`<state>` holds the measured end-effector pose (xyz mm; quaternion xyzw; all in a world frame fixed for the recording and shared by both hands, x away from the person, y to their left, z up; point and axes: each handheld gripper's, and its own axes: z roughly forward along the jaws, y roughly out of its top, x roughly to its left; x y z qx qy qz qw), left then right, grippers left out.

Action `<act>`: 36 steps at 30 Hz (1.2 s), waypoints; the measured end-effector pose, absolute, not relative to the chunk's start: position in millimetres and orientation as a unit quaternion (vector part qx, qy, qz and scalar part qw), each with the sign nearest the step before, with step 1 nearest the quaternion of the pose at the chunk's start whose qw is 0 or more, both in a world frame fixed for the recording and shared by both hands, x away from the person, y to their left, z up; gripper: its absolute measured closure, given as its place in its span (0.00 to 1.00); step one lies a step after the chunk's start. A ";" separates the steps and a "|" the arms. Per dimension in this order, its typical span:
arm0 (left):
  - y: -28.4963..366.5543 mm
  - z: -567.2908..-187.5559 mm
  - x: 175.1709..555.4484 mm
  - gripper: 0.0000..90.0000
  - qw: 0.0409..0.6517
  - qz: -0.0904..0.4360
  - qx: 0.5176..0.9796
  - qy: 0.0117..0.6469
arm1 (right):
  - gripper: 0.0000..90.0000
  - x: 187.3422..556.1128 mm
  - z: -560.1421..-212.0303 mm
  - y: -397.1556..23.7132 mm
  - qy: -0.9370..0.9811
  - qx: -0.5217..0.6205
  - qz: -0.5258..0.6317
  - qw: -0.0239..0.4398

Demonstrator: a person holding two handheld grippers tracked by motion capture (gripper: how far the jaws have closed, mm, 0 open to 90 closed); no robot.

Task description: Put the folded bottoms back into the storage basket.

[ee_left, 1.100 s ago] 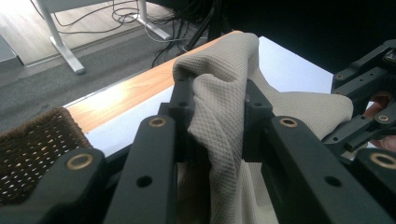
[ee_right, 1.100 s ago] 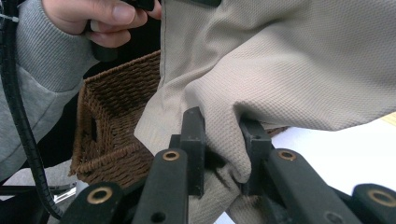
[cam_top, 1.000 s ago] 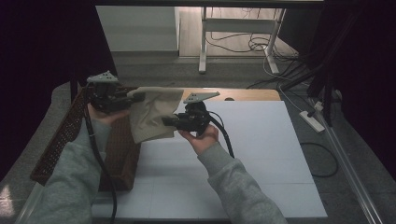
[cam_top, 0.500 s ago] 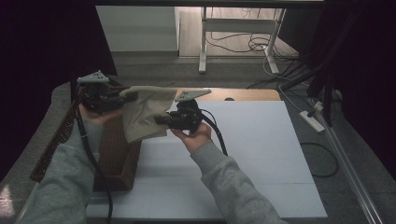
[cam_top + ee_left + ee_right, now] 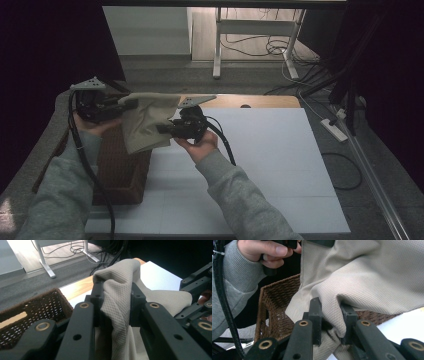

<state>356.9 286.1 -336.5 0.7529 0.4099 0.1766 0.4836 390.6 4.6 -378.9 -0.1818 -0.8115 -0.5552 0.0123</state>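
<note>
High view. You hold the beige cloth (image 5: 147, 122) in the air between the left gripper (image 5: 131, 102) and the right gripper (image 5: 161, 129), above the brown wicker basket (image 5: 120, 172) at the left edge of the white bench (image 5: 280, 165). The cloth sags between the two grips and hangs limp below them: judge it light, soft and without stiffness, so it will drape and fold wherever it is unsupported. Take it at an edge or a gathered fold, as here; a flat face offers the fingers nothing to pinch.

Left gripper view. Your left fingers (image 5: 98, 298) are clamped on a bunched ridge of the cloth (image 5: 117, 310), which rises between them and spills over their tips. The basket (image 5: 37, 307) lies beyond, to the left in this view.

Right gripper view. Your right fingers (image 5: 315, 312) are likewise closed on a pinched fold of the cloth (image 5: 367, 277); the fabric puckers where they bite and spreads upward toward your other hand (image 5: 267, 251). The basket (image 5: 279, 302) sits open directly behind and below the hanging fabric.
</note>
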 end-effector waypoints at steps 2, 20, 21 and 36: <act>288.9 -336.8 355.7 0.80 0.483 0.177 0.752 0.412 | 0.84 390.4 -378.9 7.7 -0.812 -0.180 -0.555 0.014; 312.1 -337.3 346.8 0.80 0.481 0.185 0.744 0.425 | 0.84 389.1 -379.3 35.6 -0.814 -0.168 -0.556 0.024; 312.8 -337.5 346.5 0.80 0.482 0.185 0.743 0.426 | 0.84 389.1 -379.4 36.6 -0.814 -0.167 -0.556 0.025; 335.0 -343.2 340.7 0.80 0.477 0.189 0.736 0.442 | 0.84 391.4 -384.7 58.1 -0.818 -0.159 -0.552 0.033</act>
